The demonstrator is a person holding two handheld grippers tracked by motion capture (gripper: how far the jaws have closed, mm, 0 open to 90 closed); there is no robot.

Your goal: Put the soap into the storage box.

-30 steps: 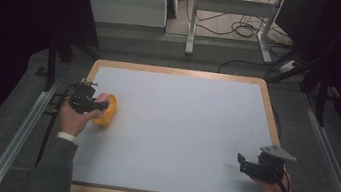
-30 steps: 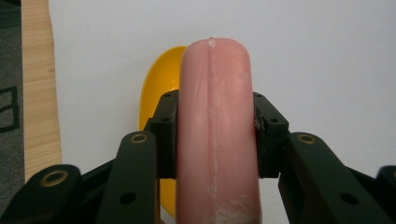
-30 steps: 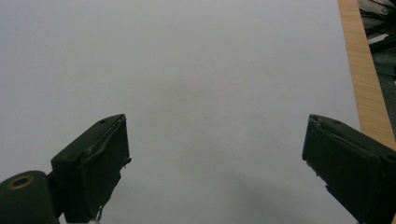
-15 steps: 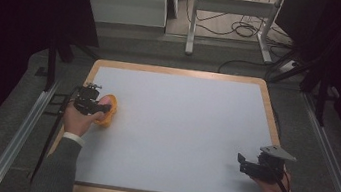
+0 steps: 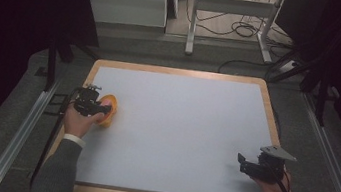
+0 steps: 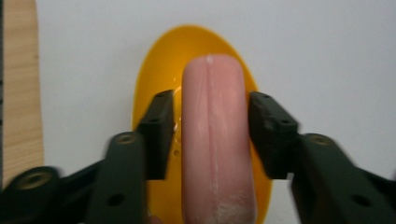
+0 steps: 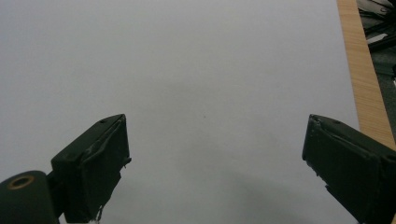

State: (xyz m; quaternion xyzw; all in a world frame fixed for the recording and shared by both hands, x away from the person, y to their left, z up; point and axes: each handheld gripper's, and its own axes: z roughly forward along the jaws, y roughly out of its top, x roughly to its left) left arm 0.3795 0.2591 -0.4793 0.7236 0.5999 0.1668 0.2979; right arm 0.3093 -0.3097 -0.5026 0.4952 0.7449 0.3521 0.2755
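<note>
Sausage [image 6: 213, 140] is lying lengthwise in the yellow dish [image 6: 154, 70], which is sitting on the pale surface [image 5: 184, 128] near its left wooden edge. Left hand-held gripper [image 6: 210, 128] is straddling the sausage: its jaws have just been opening, and a thin gap is showing on each side, so the pads are standing released rather than clamped. In the high view the left hand-held gripper [image 5: 97, 107] is hovering right over the dish [image 5: 107, 110]. Right hand-held gripper [image 7: 215, 154] is standing wide, with nothing between its jaws, resting near the front right corner of the surface, well apart from the dish.

Risks, as judgement:
1. Left pad is sitting inside the dish, close to its wall; a careless lift could be catching the rim and tipping or dragging the dish.
2. Droplets are glistening on the dish floor by that pad; the sausage may be greasy and could be clinging to a pad, rising with it, then dropping outside the dish.
3. Sausage is longer than the dish floor seems flat; a nudge could be rolling it against the rim.
4. Dish is sitting close to the wooden edge; any sideways shove could be pushing it off the pale sheet.
</note>
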